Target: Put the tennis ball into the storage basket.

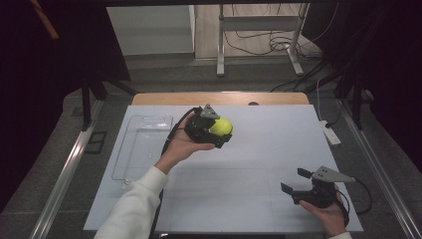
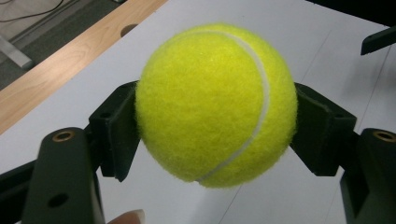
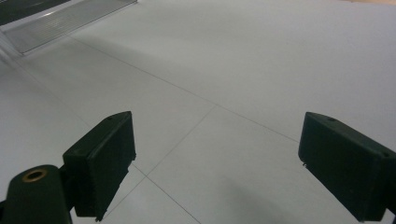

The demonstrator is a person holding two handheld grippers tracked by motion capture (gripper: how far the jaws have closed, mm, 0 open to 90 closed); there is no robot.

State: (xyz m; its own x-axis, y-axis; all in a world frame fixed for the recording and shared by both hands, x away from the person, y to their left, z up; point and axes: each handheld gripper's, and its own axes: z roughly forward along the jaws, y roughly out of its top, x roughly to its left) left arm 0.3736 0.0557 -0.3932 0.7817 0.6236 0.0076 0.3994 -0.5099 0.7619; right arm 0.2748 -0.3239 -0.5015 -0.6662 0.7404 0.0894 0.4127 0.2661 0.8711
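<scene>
A yellow-green tennis ball (image 1: 221, 126) is held up over the middle of the white table (image 1: 259, 164), clamped in my left gripper (image 1: 222, 130). In the left gripper view the ball (image 2: 215, 105) sits squarely in the left gripper (image 2: 215, 126), both black pads pressing its sides. My right gripper (image 1: 293, 181) rests low near the table's front right corner, jaws wide apart and pointing left. In the right gripper view the right gripper (image 3: 219, 168) stands open over bare white tabletop.
A clear plastic tray (image 1: 142, 144) lies on the table's left side, left of the ball. A wooden strip (image 1: 219, 98) runs along the far edge. A white power strip (image 1: 330, 133) hangs off the right edge. Metal rails flank the table.
</scene>
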